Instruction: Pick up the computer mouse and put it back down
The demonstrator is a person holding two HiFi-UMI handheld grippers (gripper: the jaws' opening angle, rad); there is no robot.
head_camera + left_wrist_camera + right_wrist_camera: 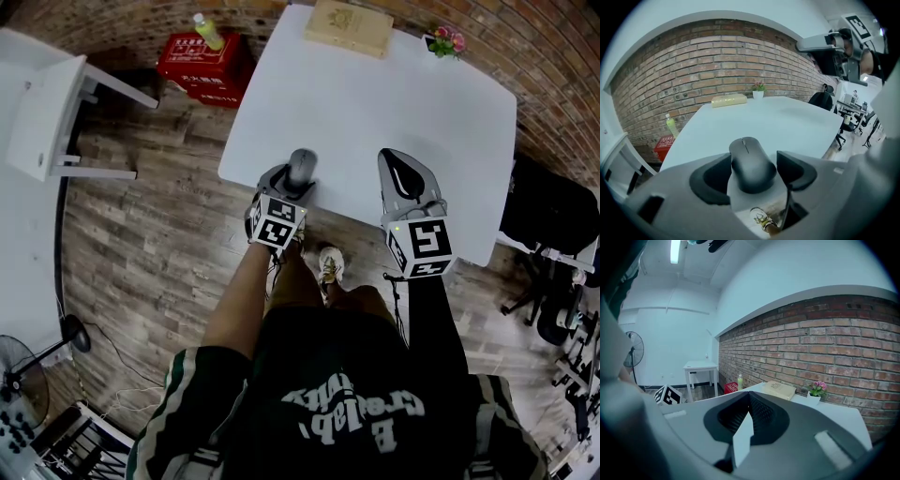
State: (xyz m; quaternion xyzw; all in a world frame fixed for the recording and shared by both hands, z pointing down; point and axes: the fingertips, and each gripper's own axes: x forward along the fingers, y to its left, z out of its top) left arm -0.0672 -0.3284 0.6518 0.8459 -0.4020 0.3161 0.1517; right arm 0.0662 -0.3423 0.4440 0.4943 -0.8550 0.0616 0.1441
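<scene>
Left tongs straddle the computer mouse with their pads spread. A gap shows on the right flank, so I judge them open and not clamping. The mouse lies flat on the white desk, close to its near left edge. Right tongs hover over the desk to the right, closed tip to tip on nothing. The step is either the grasp about to be made or the let-go after setting down; I cannot tell which. A grasp calls for an even squeeze on both flanks. A withdrawal calls for a straight pull back, so the mouse is not dragged off the edge.
</scene>
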